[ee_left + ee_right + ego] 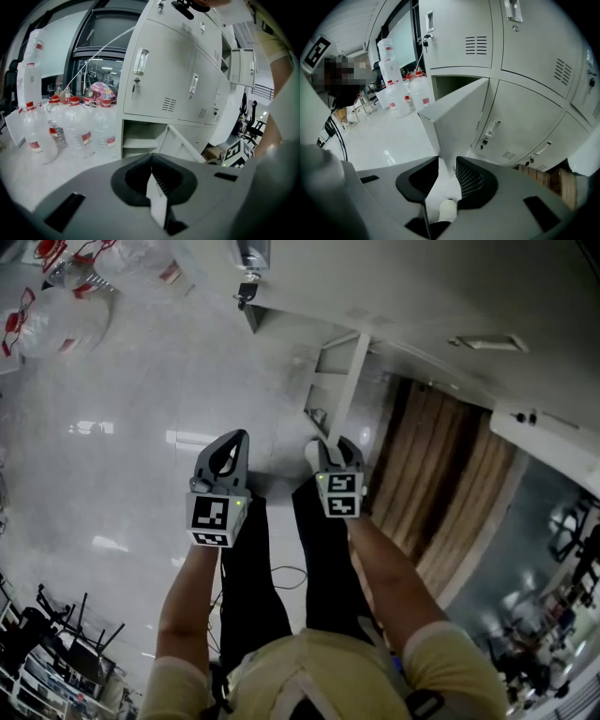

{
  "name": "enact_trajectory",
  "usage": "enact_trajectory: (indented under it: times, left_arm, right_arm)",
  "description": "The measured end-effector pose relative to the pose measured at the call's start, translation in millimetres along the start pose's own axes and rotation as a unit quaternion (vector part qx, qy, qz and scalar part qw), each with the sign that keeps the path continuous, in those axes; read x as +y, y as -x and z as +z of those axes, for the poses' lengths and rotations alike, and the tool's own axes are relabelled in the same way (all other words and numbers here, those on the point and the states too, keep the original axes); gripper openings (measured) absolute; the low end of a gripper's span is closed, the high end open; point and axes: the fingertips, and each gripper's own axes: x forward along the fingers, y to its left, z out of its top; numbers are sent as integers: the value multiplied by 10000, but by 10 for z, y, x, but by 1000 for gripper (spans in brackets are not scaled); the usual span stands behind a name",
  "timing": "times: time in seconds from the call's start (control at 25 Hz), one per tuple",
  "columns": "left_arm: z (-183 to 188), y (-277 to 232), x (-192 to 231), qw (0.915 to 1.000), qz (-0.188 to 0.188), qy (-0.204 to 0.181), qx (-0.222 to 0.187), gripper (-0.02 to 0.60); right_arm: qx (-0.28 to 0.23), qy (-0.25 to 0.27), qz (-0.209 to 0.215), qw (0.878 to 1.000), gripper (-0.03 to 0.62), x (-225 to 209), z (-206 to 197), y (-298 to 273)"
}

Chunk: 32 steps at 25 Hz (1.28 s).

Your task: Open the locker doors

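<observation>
Nearest to us is the pale yellow shirt (309, 667), and beyond it black trousers (246, 577) and two bare forearms (187, 601) reaching out over the glossy pale floor (131, 427). Each hand carries a gripper.

We see the left gripper (236, 439) hanging over bare floor, apart from the lockers (164, 70). Its own view shows its fingers (157, 199) brought together with nothing between them.

The right gripper (337, 446) sits at the free edge of the open door (345, 385) of a bottom locker. In the right gripper view we see that door swung well out from its compartment (450, 85). Its free edge runs down into the gap between the fingers (469, 180), which stand apart around it rather than clamped. The ribbed pad of one finger shows bare beside the edge.

The neighbouring bottom door (525, 122) is closed, and so are the doors above it, one with a key (424, 43) in its lock. In the left gripper view we find a higher door (243, 65) farther along the row standing open.

Large water bottles (75, 131) with red labels stand on the floor by the end of the lockers. Wooden boards (450, 493) lie at the foot of the lockers, to the right of the right gripper in the head view.
</observation>
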Motion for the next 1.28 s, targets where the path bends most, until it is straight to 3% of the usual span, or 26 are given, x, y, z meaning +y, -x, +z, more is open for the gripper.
enact_trajectory:
  times: [0.36, 0.88, 1.28]
  left_arm:
    - [162, 98, -227, 9999, -32, 165, 14, 3]
    - [648, 330, -288, 9989, -423, -162, 112, 3]
    - [1215, 584, -271, 9970, -616, -454, -125, 3]
  right_arm:
    - [141, 23, -155, 9998, 114, -267, -4, 299]
    - [45, -630, -807, 9947, 114, -566, 135, 858]
    - [-737, -1074, -1296, 9830, 114, -793, 626, 1485]
